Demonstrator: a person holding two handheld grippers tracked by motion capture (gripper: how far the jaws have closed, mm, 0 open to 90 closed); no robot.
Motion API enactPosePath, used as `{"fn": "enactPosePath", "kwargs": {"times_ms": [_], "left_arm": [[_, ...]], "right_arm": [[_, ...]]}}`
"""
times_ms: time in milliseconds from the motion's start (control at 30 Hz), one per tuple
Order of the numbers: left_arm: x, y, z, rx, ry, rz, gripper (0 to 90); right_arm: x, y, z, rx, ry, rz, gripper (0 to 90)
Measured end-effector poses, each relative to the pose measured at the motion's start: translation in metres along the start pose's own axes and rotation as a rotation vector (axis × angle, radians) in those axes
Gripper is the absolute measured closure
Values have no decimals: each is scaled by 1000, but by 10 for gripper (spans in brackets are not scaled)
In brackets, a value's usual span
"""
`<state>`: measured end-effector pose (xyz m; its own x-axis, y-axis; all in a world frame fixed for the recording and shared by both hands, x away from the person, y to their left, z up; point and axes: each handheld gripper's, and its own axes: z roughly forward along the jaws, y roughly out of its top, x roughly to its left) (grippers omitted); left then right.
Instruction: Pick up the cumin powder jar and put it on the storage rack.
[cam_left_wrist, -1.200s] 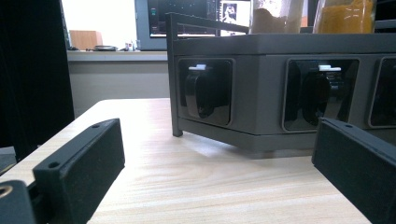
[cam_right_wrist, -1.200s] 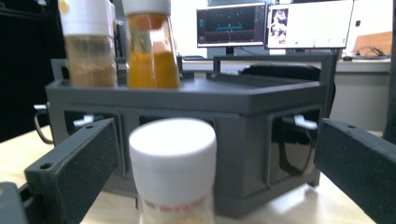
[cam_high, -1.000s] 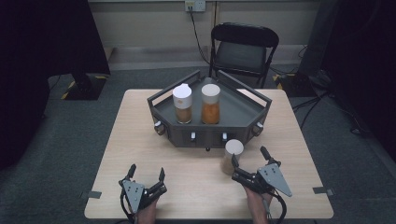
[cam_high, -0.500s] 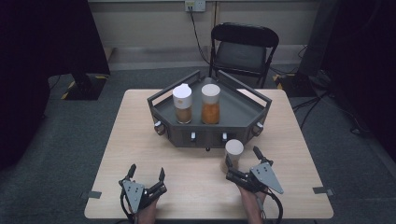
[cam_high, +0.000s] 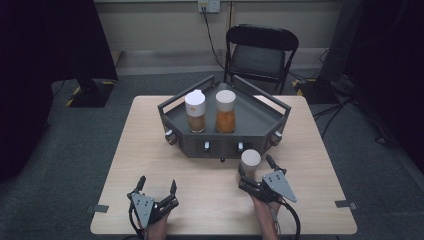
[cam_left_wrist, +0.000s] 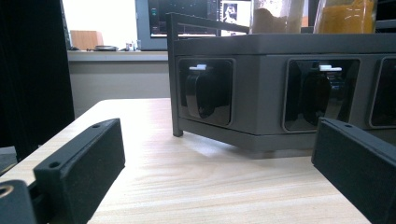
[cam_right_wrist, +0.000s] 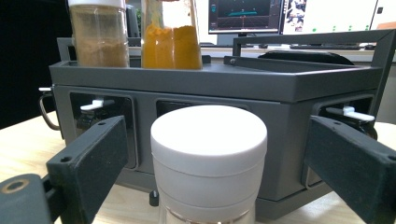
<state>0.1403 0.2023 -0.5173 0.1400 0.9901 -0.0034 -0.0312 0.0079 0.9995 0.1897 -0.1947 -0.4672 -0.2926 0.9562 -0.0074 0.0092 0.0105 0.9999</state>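
jars: three total, all with white lids. One white-lidded jar stands on the table right between the right gripper's jaws, and two more sit up on the rack beyond it, a brown spice jar and an orange spice jar side by side

right gripper: jaws have just been closing in on the white-lidded jar, but there's a gap on both sides of the lid, so no grip on it

left gripper: jaws spread wide, nothing between them, just bare tabletop ahead of it and the rack front further on

grippers: two, one per hand, both low at the near edge of the table, well apart from each other

rack: one dark grey angled tray thing with a rail round it, just beyond the right gripper's jar; small recessed bays with knobs along its front face

table: one, light wood grain, resting on grey carpet

chair: one black folding chair past the rack on the far side

room: pale wall with an outlet and a cable hanging down, dark curtains either side; the gripper views catch a few lit monitors behind the rack
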Motion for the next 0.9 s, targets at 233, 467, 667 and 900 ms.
{"fn": "enactPosePath", "kwargs": {"times_ms": [233,467,667,900], "left_arm": [[0,0,0,1,0,0,22],[0,0,0,1,-1,0,24],[0,0,0,0,-2,0,24],[0,0,0,1,-1,0,26]], "right_arm": [[-2,2,4,28,15,13,100],[-3,2,9,66,22,23,168],[-1,0,15,90,17,26,245],[2,0,16,106,3,19,288]]}}
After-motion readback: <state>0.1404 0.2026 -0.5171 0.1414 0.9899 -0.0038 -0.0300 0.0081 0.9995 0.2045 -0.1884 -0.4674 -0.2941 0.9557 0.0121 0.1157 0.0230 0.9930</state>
